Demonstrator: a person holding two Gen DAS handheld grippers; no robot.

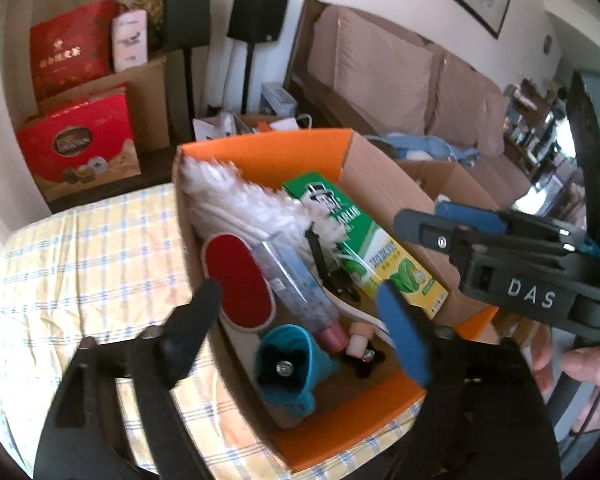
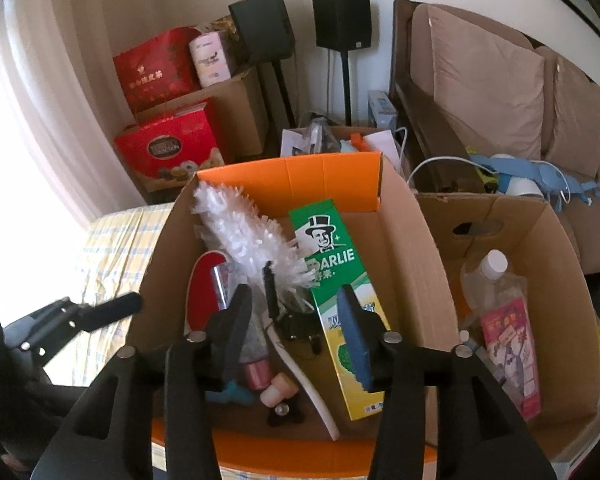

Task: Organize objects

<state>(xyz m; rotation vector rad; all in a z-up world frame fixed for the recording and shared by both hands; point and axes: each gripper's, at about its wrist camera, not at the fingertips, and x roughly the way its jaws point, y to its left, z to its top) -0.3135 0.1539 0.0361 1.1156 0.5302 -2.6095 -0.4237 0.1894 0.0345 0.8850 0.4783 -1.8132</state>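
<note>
An orange-flapped cardboard box [image 1: 260, 152] [image 2: 300, 180] stands on a yellow checked cloth [image 1: 92, 248]. In it lie a white fluffy duster [image 1: 252, 200] [image 2: 244, 232], a green Darlie toothpaste carton [image 1: 364, 240] [image 2: 332, 264], a red oval brush [image 1: 236, 276] [image 2: 202, 284], a clear tube with a pink cap [image 1: 300, 284] and a teal cup [image 1: 296, 360]. My left gripper [image 1: 300, 320] hovers wide open over the box's near end, holding nothing. My right gripper [image 2: 294, 312] [image 1: 424, 216] is open above the box's middle, its pads touching nothing.
A second, plain cardboard box [image 2: 540, 240] stands to the right with a clear bottle [image 2: 488, 276] and a pink packet [image 2: 508, 340] inside. Behind are red gift boxes [image 1: 76, 144], two black speakers on stands [image 1: 256, 12] and a sofa [image 1: 400, 76]. A person's hand [image 1: 580, 360] grips the right tool.
</note>
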